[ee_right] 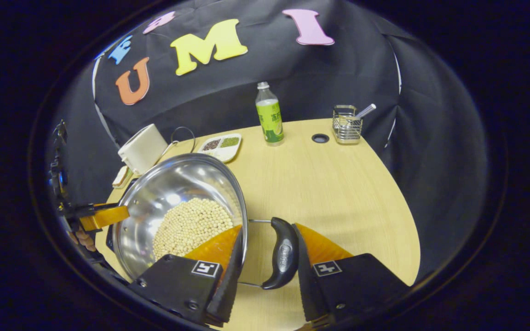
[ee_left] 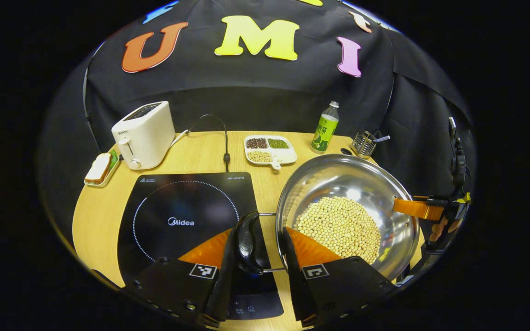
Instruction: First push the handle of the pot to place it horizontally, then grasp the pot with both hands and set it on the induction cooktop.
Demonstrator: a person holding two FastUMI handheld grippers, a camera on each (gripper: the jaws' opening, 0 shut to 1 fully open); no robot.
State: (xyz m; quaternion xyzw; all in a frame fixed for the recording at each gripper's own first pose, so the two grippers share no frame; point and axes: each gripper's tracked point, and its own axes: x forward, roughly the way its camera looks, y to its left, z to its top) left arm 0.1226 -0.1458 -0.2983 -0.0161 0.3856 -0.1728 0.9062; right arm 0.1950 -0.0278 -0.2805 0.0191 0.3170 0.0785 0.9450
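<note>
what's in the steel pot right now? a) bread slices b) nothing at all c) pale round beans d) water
c: the pot holds a heap of pale round beans on its bottom, seen in the left gripper view and again in the right gripper view.

The left gripper (ee_left: pixel 259 257) reaches forward, its two black fingers close on either side of a black pot handle (ee_left: pixel 246 241). Opposite, the right gripper (ee_right: pixel 265 262) mirrors it, fingers flanking the other handle (ee_right: pixel 283 253), jaws narrowed; whether either pair presses cannot be told.
</note>
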